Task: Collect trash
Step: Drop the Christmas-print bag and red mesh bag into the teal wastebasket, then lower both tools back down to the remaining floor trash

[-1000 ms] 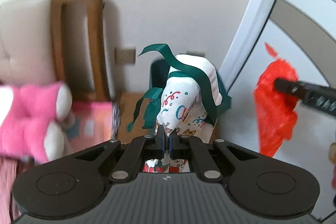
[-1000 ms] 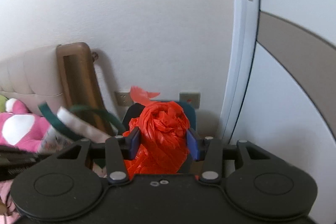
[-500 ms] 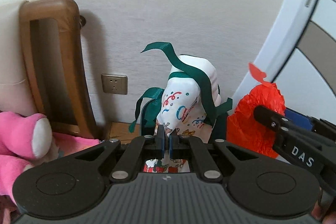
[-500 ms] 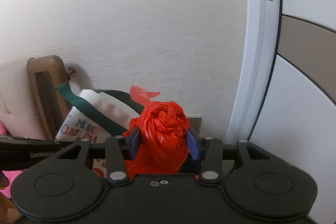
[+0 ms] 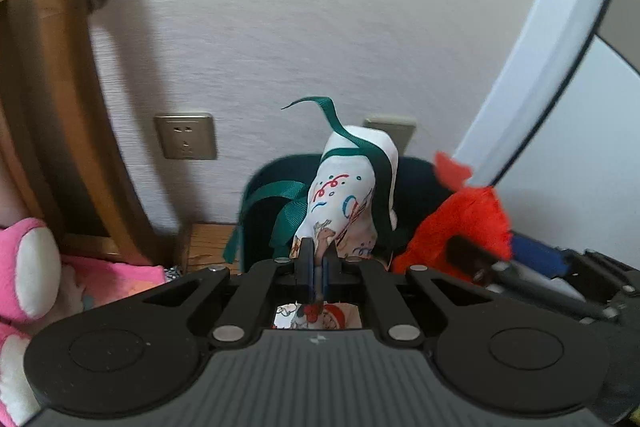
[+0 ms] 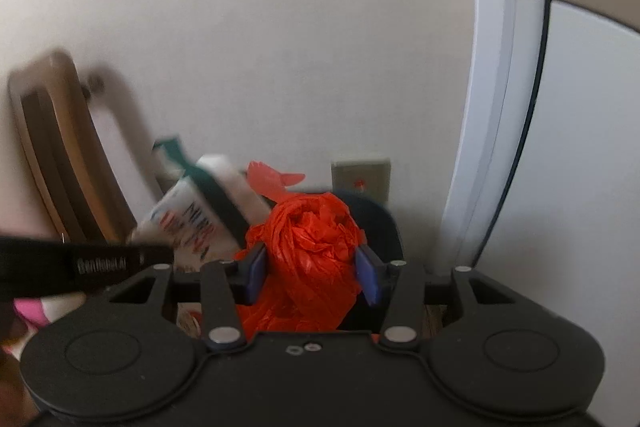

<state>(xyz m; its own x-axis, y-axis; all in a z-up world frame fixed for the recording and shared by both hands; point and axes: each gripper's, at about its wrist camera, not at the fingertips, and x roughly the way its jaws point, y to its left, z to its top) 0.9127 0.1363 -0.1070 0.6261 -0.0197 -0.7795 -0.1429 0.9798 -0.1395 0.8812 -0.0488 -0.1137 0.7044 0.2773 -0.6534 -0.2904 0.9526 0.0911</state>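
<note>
A white wall [image 5: 320, 27] fills the background of both wrist views, with a white door frame [image 5: 560, 39] curving down its right side and a brown wooden headboard [image 5: 52, 107] standing against it at the left. Low against the wall, between headboard and door frame, sits a dark bin [image 5: 416, 187]; its rim shows behind both held items, and in the right wrist view it appears as a dark curve [image 6: 380, 223] to the right of the red bundle. A pink and white plush toy [image 5: 28, 267] lies at the left edge of the left wrist view, just below the headboard. Two beige wall plates are set low on the wall: a socket [image 5: 186, 137] left of the bin and a second plate [image 5: 390, 129] partly hidden behind the white bag.

The left gripper [image 5: 316, 267] has its fingers pressed nearly together, pinching the lower edge of a white printed gift bag [image 5: 344, 199] with green ribbon handles [image 5: 352, 143]; the bag stands up in front of the bin. The right gripper [image 6: 312, 267] has its blue-padded fingers [image 6: 256, 271] set wider, clamping a crumpled red plastic bag [image 6: 316, 251] between them, just in front of the bin's rim. In the left wrist view the red bag [image 5: 460, 227] sits just right of the gift bag, close beside it; whether they touch cannot be told. Motion blur softens the gift bag [image 6: 200, 223] in the right wrist view.
</note>
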